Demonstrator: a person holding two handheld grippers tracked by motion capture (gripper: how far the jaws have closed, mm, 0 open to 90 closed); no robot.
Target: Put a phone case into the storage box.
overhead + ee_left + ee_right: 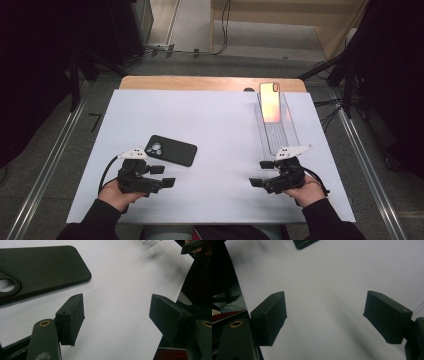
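The work surface was a flat white board (220, 125) laid over a wooden table top (200, 83). A black, round-cornered phone case (171, 150) with a camera cut-out lay flat on the board, left of centre and just beyond the left gripper (167, 176). In the left gripper view the same case (37, 272) occupied the upper left, close to the left-hand jaw but not touching it.

The left gripper (117, 315) was held low over the board near its front edge. Its jaws stood apart, with only bare white board between them.

The right gripper (260, 173) was held near the front right of the board. In the right gripper view, the right gripper (324, 315) also had its jaws apart, with nothing between them. A dark corner, probably of the case (304, 243), showed at the upper edge of that view, well apart from the jaws.

A clear, narrow plastic tray (286, 131) lay along the right side of the board, just beyond the right gripper. A glossy orange-tinted phone case (270, 102) rested in its far end.
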